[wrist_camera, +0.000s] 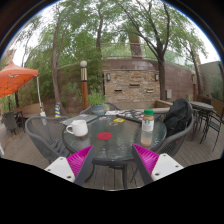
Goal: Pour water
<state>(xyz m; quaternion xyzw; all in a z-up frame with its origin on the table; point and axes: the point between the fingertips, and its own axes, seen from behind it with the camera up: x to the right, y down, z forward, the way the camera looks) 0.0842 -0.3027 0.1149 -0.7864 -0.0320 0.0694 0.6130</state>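
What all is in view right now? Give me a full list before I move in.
Glass table: one, round, clear top, just ahead of the jaws.
Mug: one, white, on the table's left part.
Bottle: one, clear with green cap, on the table's right part.
Red item: one, flat, mid-table; cannot tell what it is.
Chairs: several, dark, around the table.
Umbrella: one, orange, far left.
Stone wall: one, tan, beyond the table.
Trees: several, green, behind.
Gripper: one, pink pads, jaws open, holding nothing.
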